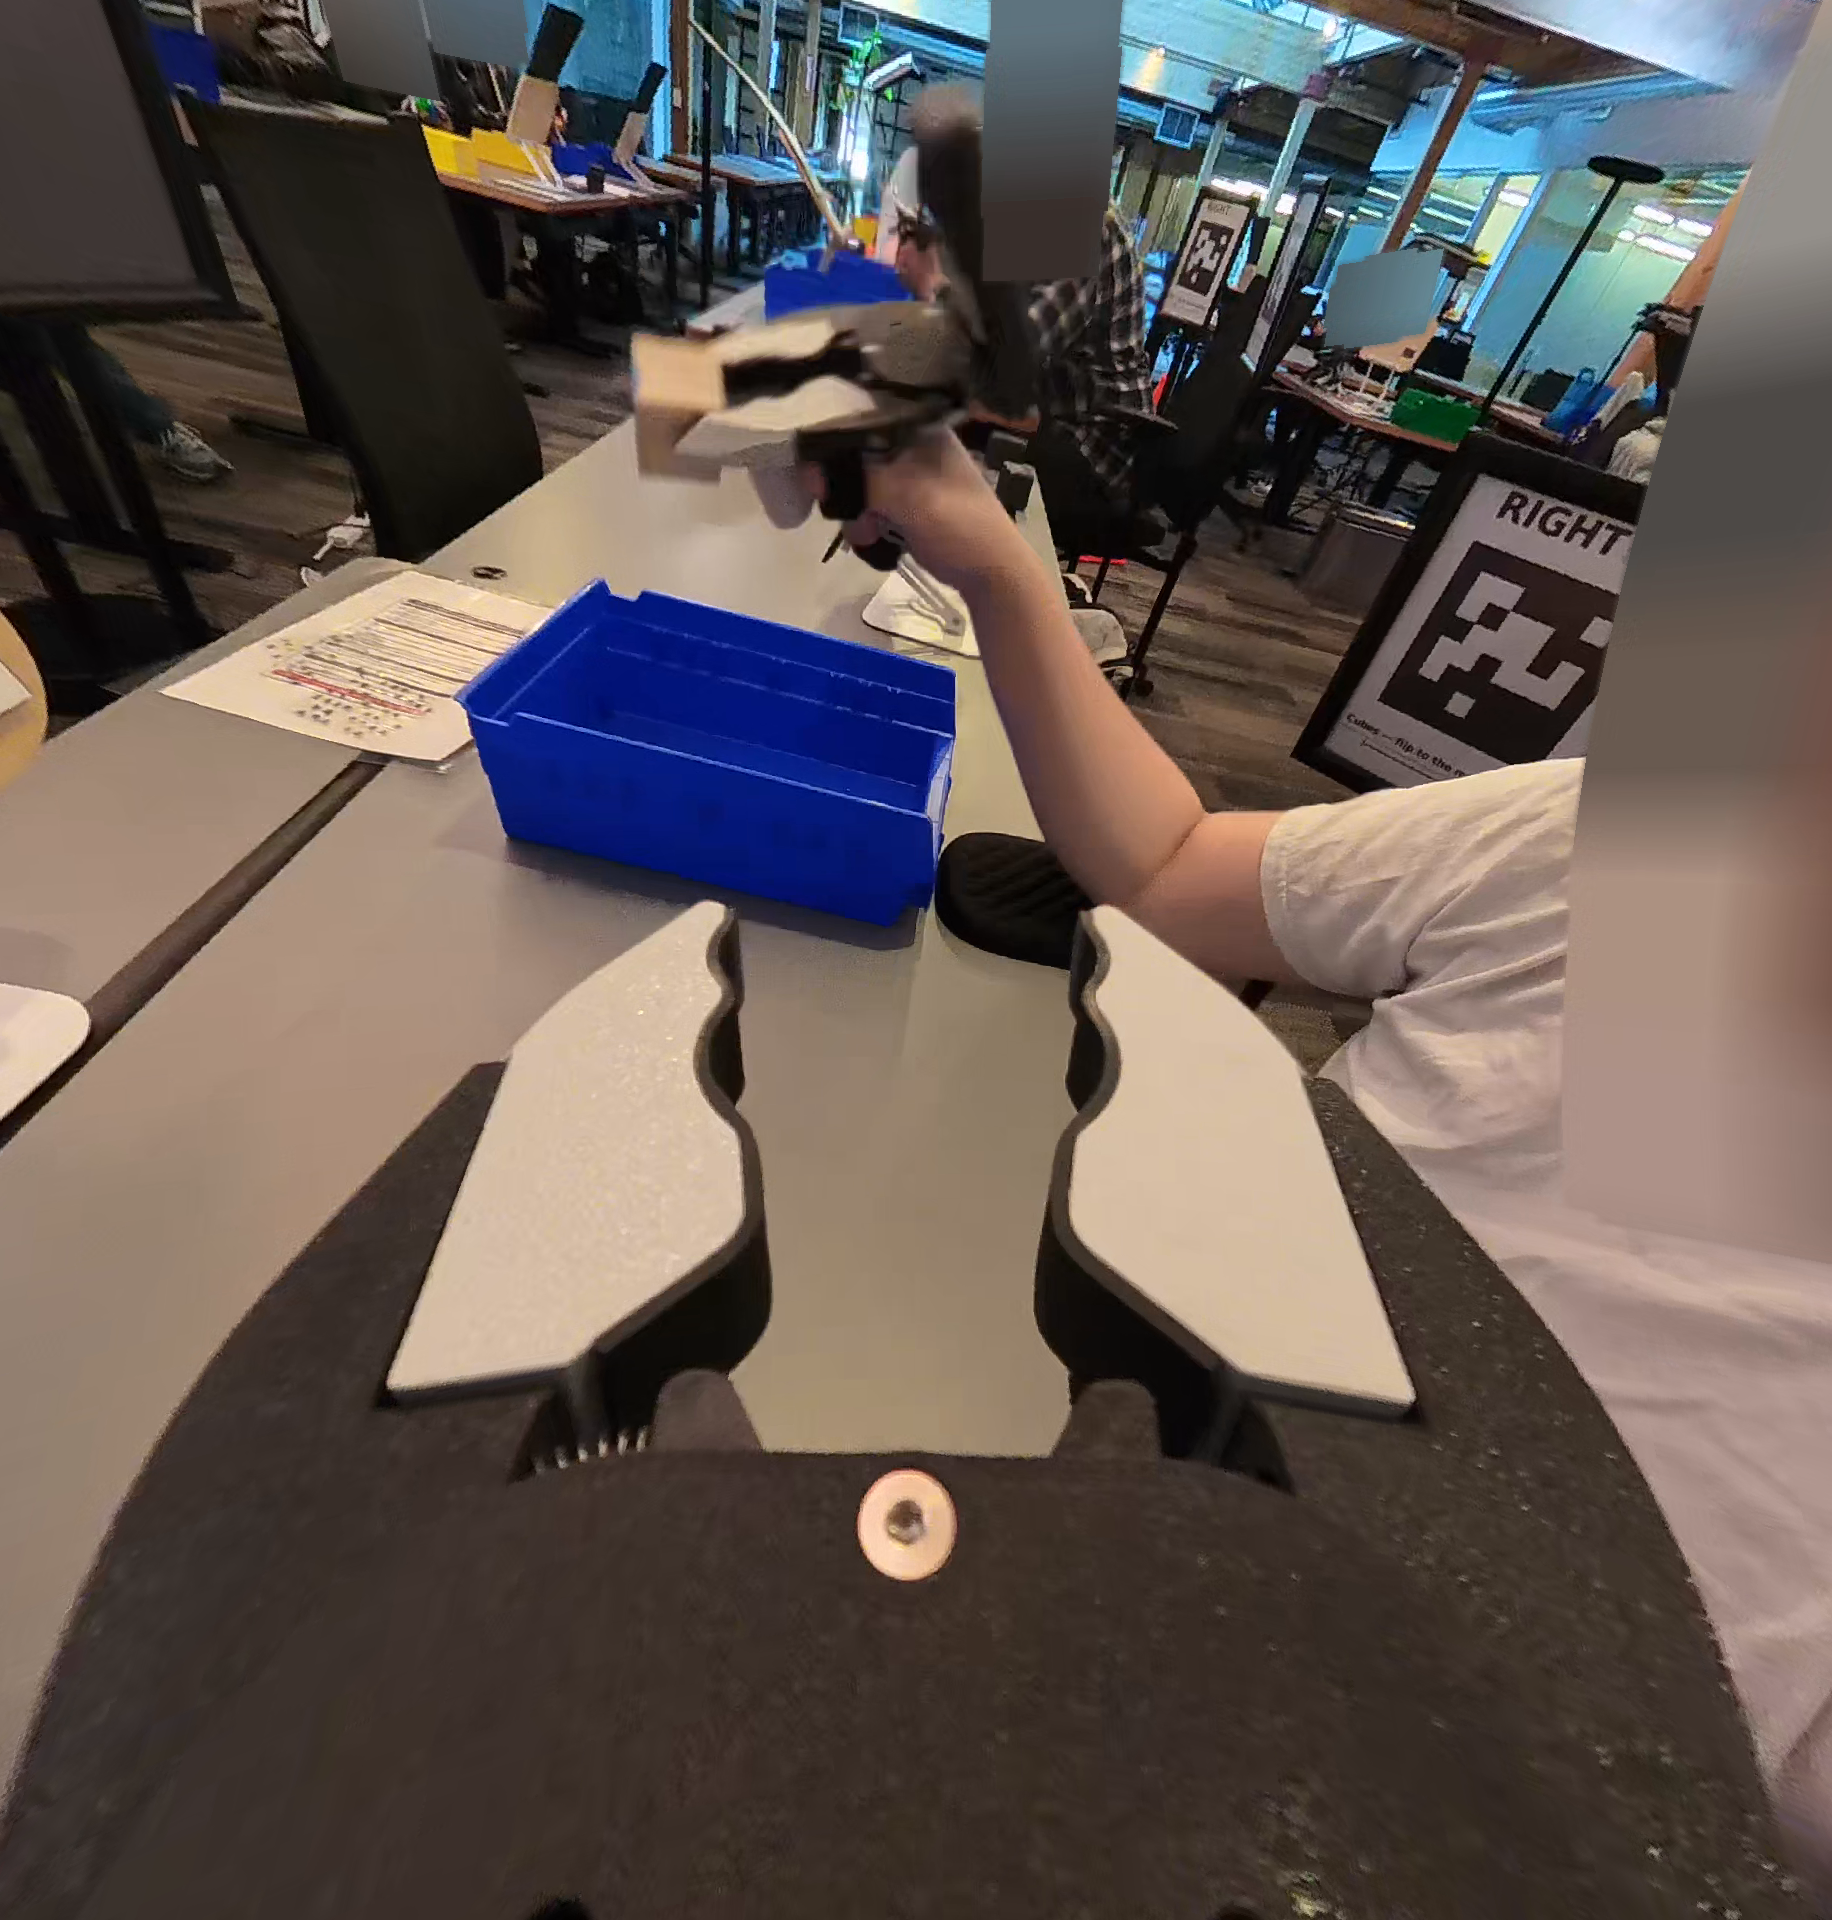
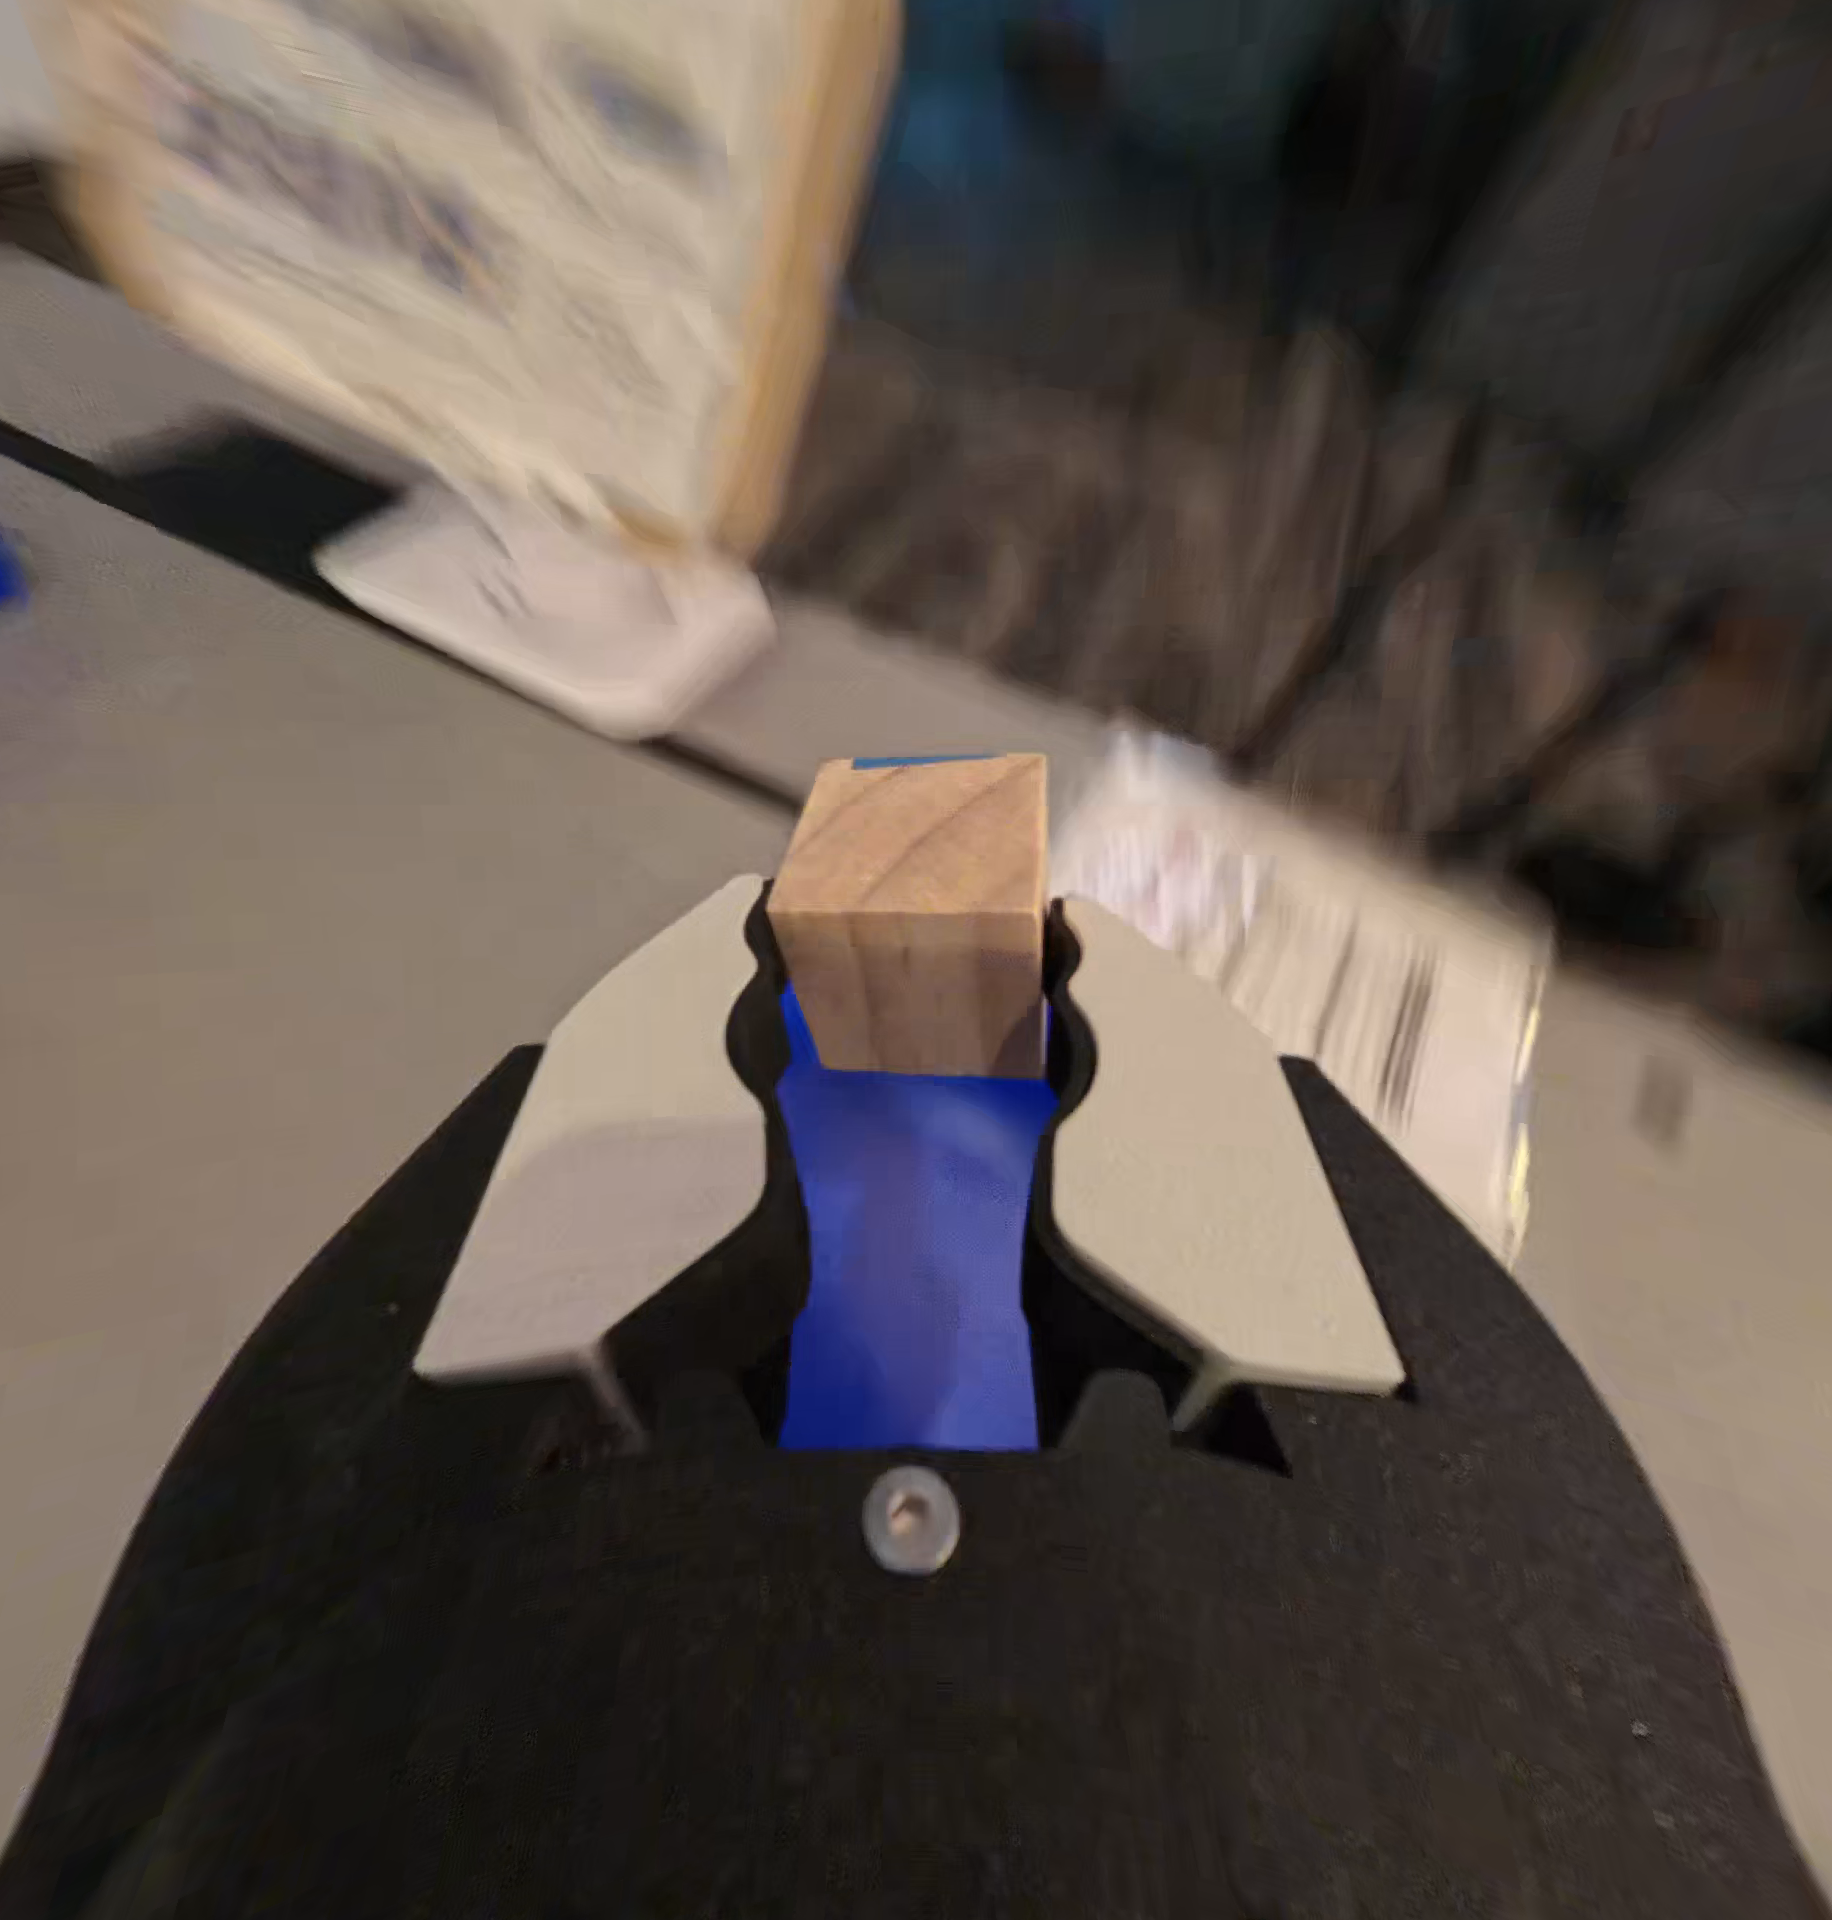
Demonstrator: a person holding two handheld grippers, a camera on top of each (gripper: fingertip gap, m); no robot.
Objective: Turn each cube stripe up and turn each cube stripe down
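My right gripper [image 2: 910,925] is shut on a wooden cube [image 2: 912,914], held between the fingertips. A thin blue stripe shows at the cube's far top edge. In the left wrist view the right gripper [image 1: 704,400] is raised high above the grey table [image 1: 216,1091], gripping the cube [image 1: 673,405], held by a person's bare arm [image 1: 1057,727]. My left gripper [image 1: 904,935] is open and empty, low over the table, just in front of a blue bin [image 1: 714,769]. The bin looks empty inside.
A printed sheet [image 1: 372,665] lies on the table left of the bin. A black ribbed pad [image 1: 1005,883] lies right of the bin. A framed marker sign [image 1: 1494,634] stands at the right. A white stand with a card [image 2: 538,582] appears blurred in the right wrist view.
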